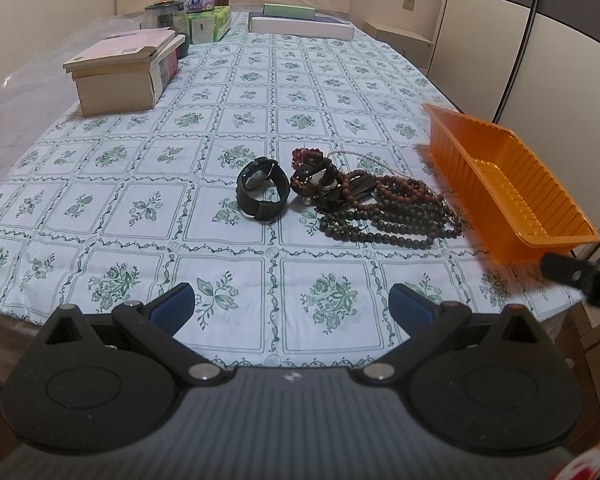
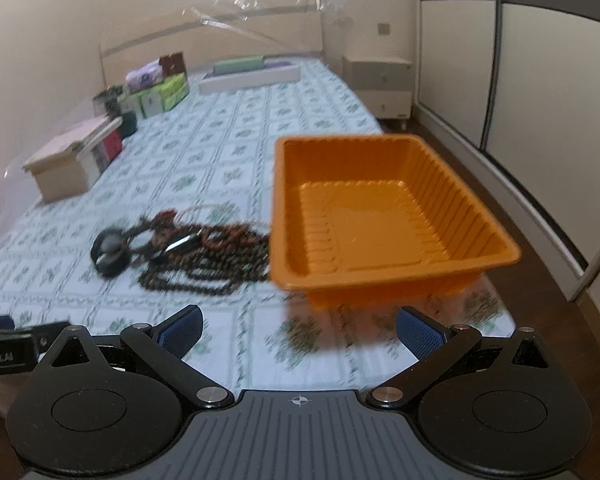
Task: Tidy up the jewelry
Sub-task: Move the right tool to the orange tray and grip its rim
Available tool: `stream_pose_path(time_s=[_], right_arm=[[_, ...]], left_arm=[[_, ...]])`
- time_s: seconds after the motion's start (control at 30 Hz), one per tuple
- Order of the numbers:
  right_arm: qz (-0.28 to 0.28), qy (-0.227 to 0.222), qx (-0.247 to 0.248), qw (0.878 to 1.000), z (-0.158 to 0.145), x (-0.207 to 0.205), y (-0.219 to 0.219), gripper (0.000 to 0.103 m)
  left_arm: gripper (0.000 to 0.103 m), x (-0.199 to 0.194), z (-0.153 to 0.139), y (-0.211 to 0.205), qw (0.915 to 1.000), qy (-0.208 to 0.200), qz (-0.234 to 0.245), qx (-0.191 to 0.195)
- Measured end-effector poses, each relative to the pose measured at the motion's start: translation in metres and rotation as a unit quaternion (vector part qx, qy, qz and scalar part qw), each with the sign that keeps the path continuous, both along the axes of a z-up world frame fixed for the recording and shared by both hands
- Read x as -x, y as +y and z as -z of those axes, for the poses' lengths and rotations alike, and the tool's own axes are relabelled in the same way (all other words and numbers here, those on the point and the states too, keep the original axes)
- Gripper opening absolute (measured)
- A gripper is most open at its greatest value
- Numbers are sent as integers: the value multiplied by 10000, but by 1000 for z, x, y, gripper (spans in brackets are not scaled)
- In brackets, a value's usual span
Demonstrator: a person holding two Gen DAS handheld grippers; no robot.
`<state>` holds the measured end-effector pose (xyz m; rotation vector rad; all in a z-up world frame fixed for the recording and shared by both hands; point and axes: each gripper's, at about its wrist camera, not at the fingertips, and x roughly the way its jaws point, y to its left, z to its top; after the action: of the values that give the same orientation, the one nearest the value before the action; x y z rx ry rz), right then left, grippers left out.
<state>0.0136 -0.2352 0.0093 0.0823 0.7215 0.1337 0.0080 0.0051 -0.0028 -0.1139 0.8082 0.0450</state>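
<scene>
Jaws of both the left hand-held gripper [image 1: 290,306] and right hand-held gripper [image 2: 299,326] stand released, grasping nothing. Beyond, beaded jewelry [image 1: 380,204] and a watch [image 1: 262,188] lie heaped on the tabletop [image 1: 140,160], just beside the empty orange tray [image 2: 380,216], probably their destination.

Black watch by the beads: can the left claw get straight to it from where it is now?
Probably yes. The left claw is open and empty, and only bare tablecloth lies between it and the black watch. The bead pile touches the watch's right side, so approach from the left.
</scene>
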Motion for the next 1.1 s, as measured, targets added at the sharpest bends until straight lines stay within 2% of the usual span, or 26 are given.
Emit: stream_pose_path(time_s=[0.23,0.3,0.33,0.47,0.67,0.8,0.93,1.1], right_arm=[[505,-353,-2,9981,-10,-19,-49,102],[664,-418,114,9968,-10,-29,-67,94],[715,-426,166,9964,-10,-34,-76,86],[884,-439,341,9945,-3,-55,-109,78],[594,-177,236,9978,25,-86,-144,54],[464,23,-51,9989,43,-103,-159,46],[399,238,-286,9985,54,-112,-170,33],[325,362,-460,9978,57,-115,-178,30]], left_arm=[[102,-13,2,8,9998,10,-30,195],[102,-17,2,9,9998,-17,-29,215],[102,-19,3,9,9997,-30,-21,232],[99,-27,7,11,9995,-41,-11,327],[99,-40,14,9,9992,20,69,395],[99,-47,18,8,9991,33,50,418],[99,-51,23,7,9990,84,31,443],[99,-55,29,5,9989,178,67,432]])
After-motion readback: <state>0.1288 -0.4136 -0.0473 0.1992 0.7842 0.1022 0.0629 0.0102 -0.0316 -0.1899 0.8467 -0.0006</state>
